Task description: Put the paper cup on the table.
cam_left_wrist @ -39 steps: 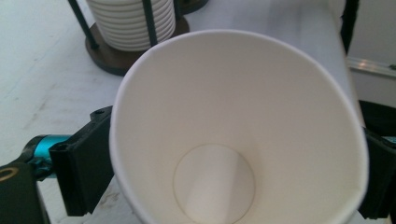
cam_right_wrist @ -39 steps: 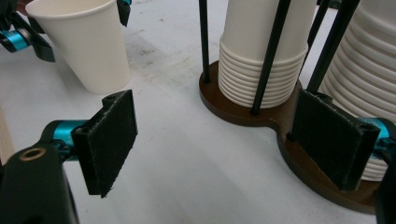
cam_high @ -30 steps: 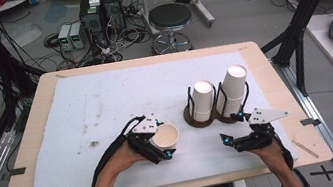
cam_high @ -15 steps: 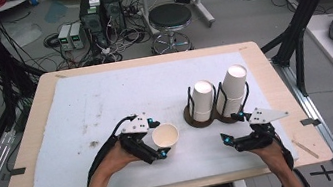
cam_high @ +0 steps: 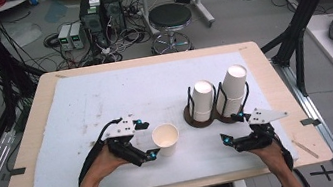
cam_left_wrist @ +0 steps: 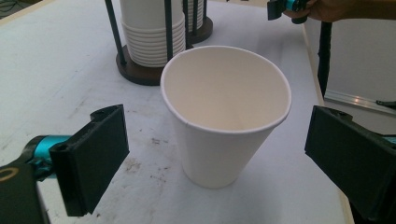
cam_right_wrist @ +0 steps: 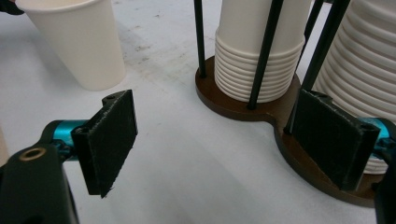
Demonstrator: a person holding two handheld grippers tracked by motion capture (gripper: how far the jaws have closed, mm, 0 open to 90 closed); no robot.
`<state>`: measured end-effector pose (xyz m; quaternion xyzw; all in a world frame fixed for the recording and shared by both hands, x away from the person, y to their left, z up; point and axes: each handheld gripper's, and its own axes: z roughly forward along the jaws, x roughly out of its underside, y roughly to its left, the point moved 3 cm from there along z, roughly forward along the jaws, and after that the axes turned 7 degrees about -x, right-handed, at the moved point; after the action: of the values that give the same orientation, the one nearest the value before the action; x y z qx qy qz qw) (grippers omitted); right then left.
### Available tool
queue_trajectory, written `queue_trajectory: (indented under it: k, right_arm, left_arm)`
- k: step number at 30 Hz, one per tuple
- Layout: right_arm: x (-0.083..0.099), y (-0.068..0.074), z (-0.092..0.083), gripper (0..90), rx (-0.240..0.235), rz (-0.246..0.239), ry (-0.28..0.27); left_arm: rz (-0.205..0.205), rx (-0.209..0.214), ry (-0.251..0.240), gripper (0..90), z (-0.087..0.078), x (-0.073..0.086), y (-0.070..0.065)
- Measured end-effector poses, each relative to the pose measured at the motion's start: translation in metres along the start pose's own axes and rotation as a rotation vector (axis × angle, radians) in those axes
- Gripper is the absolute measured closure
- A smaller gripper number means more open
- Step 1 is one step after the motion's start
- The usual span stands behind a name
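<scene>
I see my left gripper (cam_high: 147, 139) spread wide, its jaws flanking the upright paper cup (cam_high: 166, 139) without touching it, near the tabletop's front edge. My right gripper (cam_high: 233, 128) is wide open and empty just before the cup holder (cam_high: 204, 118).

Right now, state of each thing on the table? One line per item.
single paper cup: upright, mouth up, empty, standing free on the mat.
left gripper: open, jaws either side of the cup, not touching it.
right gripper: open, holding nothing, facing the holder base.
left cup stack: upside down, nested, inside the rods.
right cup stack: upside down, nested, taller.
cup holder: upright on the mat.
</scene>
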<state>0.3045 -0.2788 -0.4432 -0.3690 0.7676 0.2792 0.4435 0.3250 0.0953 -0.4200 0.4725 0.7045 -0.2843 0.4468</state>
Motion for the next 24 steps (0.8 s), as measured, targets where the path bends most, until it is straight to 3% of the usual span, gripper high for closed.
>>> queue_trajectory:
  k: [24]
  right_arm:
    - [0.007,-0.005,0.000,15.1,0.005,0.026,-0.021]
  left_arm:
    - [-0.014,-0.085,-0.052,6.1,-0.025,0.016,0.000]
